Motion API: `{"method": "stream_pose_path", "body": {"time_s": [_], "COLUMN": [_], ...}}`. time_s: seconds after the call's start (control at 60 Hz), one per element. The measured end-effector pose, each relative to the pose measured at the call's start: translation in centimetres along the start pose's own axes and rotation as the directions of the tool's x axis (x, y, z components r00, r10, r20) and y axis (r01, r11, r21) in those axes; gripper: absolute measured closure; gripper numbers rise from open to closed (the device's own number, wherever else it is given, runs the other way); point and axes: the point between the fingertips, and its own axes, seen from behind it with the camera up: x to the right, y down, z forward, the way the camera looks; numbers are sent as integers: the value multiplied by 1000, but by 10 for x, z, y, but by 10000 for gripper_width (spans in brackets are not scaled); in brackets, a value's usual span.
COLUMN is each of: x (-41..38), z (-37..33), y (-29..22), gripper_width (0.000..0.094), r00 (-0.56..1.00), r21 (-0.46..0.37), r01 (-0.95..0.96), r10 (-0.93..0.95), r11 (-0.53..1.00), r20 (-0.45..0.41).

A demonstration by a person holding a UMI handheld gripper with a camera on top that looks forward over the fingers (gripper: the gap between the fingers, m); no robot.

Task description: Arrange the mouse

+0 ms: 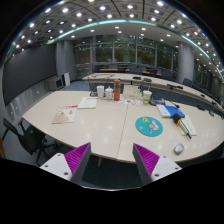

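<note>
Smooth matt table (110, 125); glossy plastic mouse (178, 149); ridged magenta tool pads (76, 157)

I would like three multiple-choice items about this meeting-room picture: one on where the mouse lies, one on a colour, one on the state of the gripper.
1. Where is the mouse?
A. on the table, ahead of the right finger
B. between the fingers
C. on a chair

2. What colour is the round mat?
A. red
B. blue
C. yellow

3. How is the gripper?
A. shut on the mouse
B. shut on a cup
C. open, holding nothing

Answers: 1 A, it lies near the edge of the table; 2 B, the disc looks blue-teal; 3 C, a wide empty gap separates the fingers.
</note>
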Motion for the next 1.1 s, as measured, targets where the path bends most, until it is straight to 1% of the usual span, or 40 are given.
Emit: {"method": "stream_pose_path", "body": {"time_s": [0.133, 0.15, 0.233, 0.367, 0.433, 0.533, 0.6, 0.7, 0.8, 0.867, 1.033, 1.1], "x": [30, 50, 86, 166, 213, 282, 321, 368, 398, 409, 424, 427], "z": [4, 14, 25, 43, 57, 81, 98, 132, 166, 185, 215, 224], "y": [27, 36, 66, 119, 144, 160, 161, 162, 162, 162, 146, 142], "gripper_width": [81, 82, 84, 82, 82, 81, 81, 80, 80, 81, 88, 119], "r00": [999, 999, 995, 983, 971, 952, 939, 930, 928, 927, 930, 932], "r21": [-42, -46, -91, -148, -145, -129, -110, -86, -87, -97, -77, -79], "r01": [-23, -25, -50, -95, -118, -154, -175, -198, -219, -240, -257, -251], "r10": [21, 23, 43, 69, 84, 112, 132, 159, 180, 199, 225, 219], "r11": [999, 999, 995, 984, 982, 980, 979, 977, 972, 966, 963, 965], "r20": [-48, -49, -86, -172, -223, -285, -317, -330, -328, -317, -293, -288]}}
